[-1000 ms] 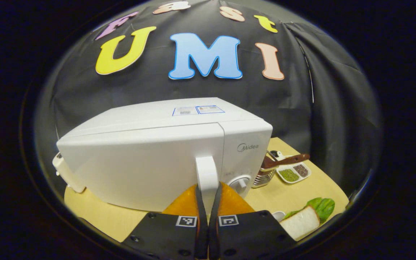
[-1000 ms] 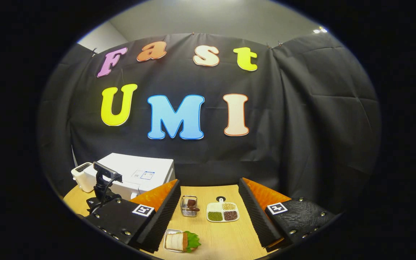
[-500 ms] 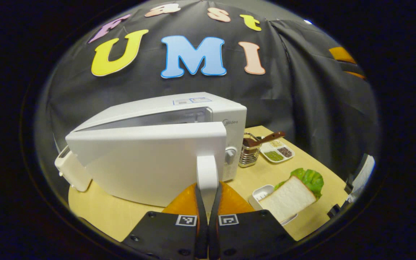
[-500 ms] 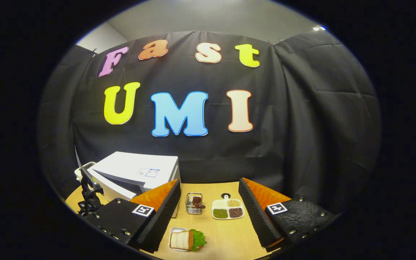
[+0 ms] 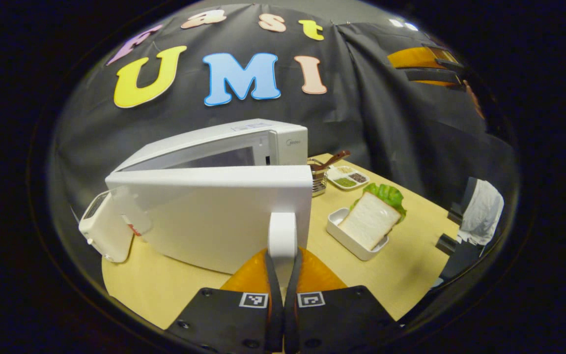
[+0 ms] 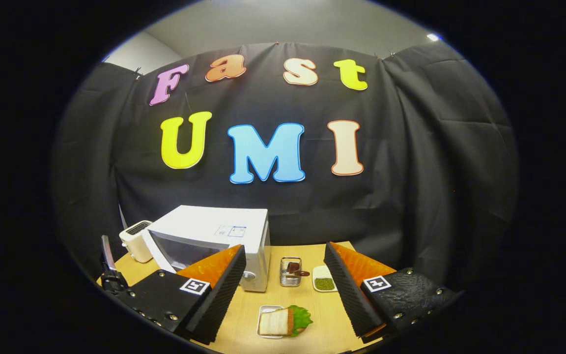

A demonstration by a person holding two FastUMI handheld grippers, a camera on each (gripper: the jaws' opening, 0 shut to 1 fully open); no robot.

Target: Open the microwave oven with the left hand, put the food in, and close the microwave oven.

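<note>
**Microwave door swung wide, handle pinched in left gripper**

One white microwave oven stands at the back left of the wooden table, its door open and swung out toward the camera in the left gripper view. The left gripper is clamped on the door's single upright white handle, both fingers pressed against its sides. The door's broad white panel stands between this camera and most of the oven cavity, of which a grey strip shows above the door's top edge.

One white toaster sits just beside the door's hinged end. To the right of the oven are one small wire basket holding a brown utensil, and one white divided dish of green and dark seeds. Nearer the table's front edge lies one white tray carrying the food: a slice of white bread leaning on a green lettuce leaf.

In the right gripper view, the right gripper hangs above the table with its two fingers spread wide apart, holding nothing, the tray of bread and lettuce lying between and below them. The oven's open cavity and control knob face that camera.
</note>
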